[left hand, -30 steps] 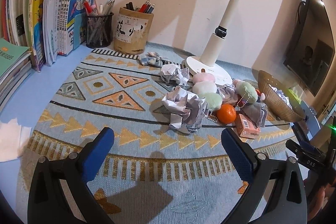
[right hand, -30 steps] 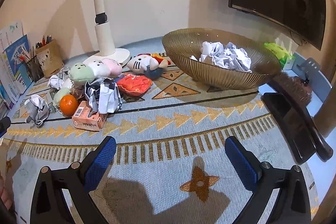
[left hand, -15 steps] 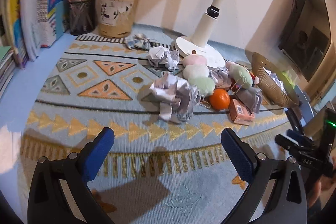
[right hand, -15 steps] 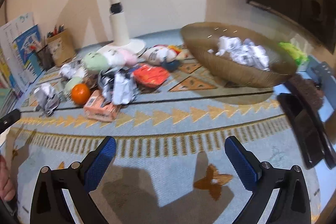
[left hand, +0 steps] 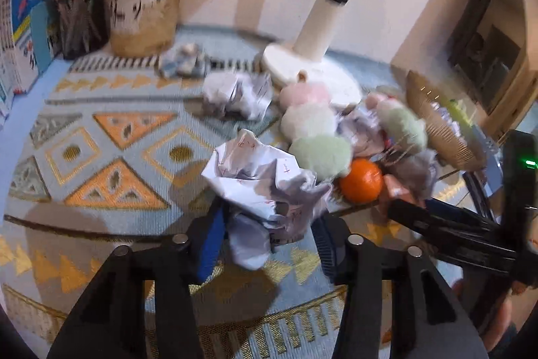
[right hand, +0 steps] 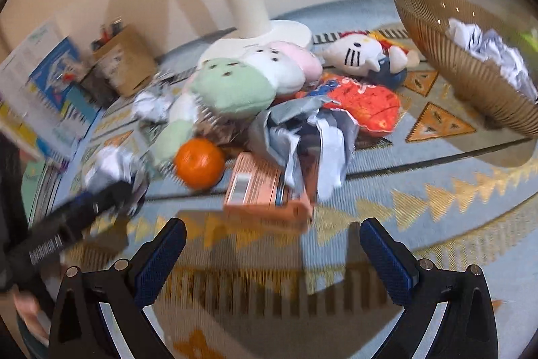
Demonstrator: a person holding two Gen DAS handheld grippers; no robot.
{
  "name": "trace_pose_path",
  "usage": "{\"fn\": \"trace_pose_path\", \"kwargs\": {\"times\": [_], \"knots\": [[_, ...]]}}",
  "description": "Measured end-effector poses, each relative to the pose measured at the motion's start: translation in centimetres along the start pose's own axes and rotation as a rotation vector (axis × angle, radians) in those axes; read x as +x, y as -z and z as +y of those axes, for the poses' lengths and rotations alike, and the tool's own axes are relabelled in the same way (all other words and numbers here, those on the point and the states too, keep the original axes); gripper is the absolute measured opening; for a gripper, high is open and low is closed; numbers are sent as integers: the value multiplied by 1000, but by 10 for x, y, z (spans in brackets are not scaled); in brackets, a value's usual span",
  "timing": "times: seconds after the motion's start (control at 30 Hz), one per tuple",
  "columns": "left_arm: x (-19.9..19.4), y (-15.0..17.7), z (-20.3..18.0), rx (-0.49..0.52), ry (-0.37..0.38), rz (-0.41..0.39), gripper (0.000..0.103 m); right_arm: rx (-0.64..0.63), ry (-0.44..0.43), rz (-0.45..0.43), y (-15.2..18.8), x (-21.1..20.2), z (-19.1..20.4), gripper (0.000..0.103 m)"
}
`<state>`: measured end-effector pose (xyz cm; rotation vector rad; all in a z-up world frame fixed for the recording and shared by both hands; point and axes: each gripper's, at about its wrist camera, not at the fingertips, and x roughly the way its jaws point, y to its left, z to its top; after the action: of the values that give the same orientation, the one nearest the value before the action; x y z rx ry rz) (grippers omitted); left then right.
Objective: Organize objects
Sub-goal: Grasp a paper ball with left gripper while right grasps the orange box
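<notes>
1. Patterned blue and orange rug point(left hand: 111, 157) covers the desk, with a white lamp base point(right hand: 269, 36) at the back wall.
2. Left gripper point(left hand: 265, 234) has its fingers closed in around a crumpled paper ball point(left hand: 262, 180), in front of the lamp base.
3. Right gripper point(right hand: 272, 254) is wide open and holds nothing, in front of an orange box point(right hand: 265, 190).
4. An orange point(right hand: 200, 163) lies between the paper ball and the box.
5. Right of the lamp base, a woven basket point(right hand: 464, 79) holds more crumpled paper point(right hand: 487, 51).

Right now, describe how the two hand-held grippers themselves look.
Left hand-held gripper: matte black angular frame, silver round bolts, ribbed blue finger pads. Right hand-held gripper: the same black frame, silver bolts, blue pads. No cables or sleeves visible.
</notes>
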<state>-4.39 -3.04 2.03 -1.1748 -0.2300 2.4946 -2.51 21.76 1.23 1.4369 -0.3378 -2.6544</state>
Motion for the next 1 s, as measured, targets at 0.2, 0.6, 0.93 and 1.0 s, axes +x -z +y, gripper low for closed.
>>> {"fn": "trace_pose_path", "kwargs": {"times": [0.2,0.6,0.93,1.0], "knots": [[-16,9,-15,82,-52,-76,45,-100,57,-35,3,-2,13,58],[-41,26,-24,12,28,-101,44,-326,95,46,56,-59,-34,67],[-42,32,1,-87,7,-101,44,-86,2,20,68,-79,-42,68],[-42,32,1,-89,6,-101,44,-55,-26,24,59,-70,-46,68]]}}
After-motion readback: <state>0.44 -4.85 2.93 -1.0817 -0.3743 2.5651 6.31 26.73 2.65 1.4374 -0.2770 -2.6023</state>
